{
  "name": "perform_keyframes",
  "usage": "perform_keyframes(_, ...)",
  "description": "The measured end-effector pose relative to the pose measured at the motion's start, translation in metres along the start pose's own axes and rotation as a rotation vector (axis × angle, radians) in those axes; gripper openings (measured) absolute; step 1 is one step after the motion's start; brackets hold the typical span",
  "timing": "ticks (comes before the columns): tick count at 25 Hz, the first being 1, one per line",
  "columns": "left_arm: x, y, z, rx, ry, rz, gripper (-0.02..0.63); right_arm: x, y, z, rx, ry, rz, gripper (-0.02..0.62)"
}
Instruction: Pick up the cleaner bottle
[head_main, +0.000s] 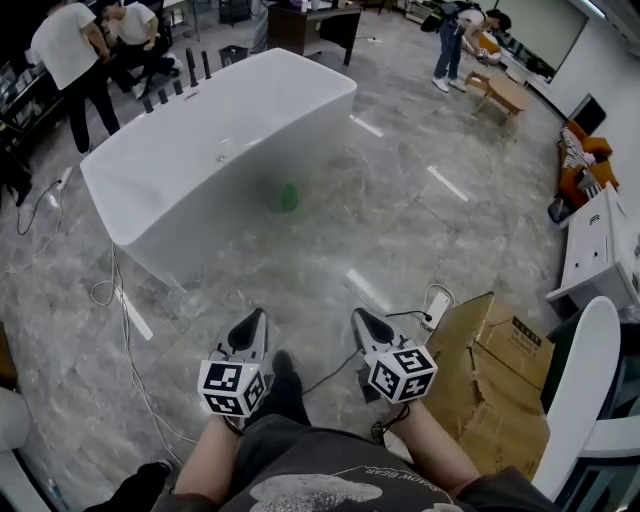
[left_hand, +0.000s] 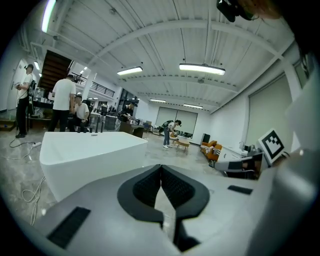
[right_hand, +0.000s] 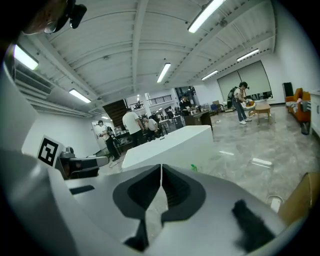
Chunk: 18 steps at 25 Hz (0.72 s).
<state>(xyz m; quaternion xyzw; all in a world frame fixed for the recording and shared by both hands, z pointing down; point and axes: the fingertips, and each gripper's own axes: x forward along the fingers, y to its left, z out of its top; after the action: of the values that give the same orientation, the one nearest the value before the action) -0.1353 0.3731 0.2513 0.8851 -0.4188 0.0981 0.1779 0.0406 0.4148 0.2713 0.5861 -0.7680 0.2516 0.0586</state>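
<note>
The cleaner bottle (head_main: 288, 196) is small and green and stands on the marble floor beside the near wall of the white bathtub (head_main: 220, 130). In the right gripper view the bottle (right_hand: 193, 167) shows as a tiny green spot just past the jaws. My left gripper (head_main: 255, 322) and right gripper (head_main: 362, 318) are held low and close to my body, well short of the bottle, both pointing toward it. Each has its jaws shut with nothing between them, as seen in the left gripper (left_hand: 161, 168) and the right gripper (right_hand: 161, 167) views.
A crushed cardboard box (head_main: 500, 370) lies to my right, with a power strip (head_main: 436, 305) and cable beside it. A white cable (head_main: 125, 330) runs along the floor on the left. Several people (head_main: 70, 60) stand behind the tub. White furniture (head_main: 600, 250) lines the right side.
</note>
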Motion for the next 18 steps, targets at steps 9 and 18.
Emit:
perform_keyframes(9,0.099,0.102,0.055,-0.007,0.037,0.0,0.014,0.136,-0.029,0.069,0.041,0.024,-0.05,0.025)
perform_keyframes(18,0.136,0.159,0.067,-0.056,0.055,0.037,0.014,0.206,-0.057,0.104,0.076,0.033,-0.084,0.025)
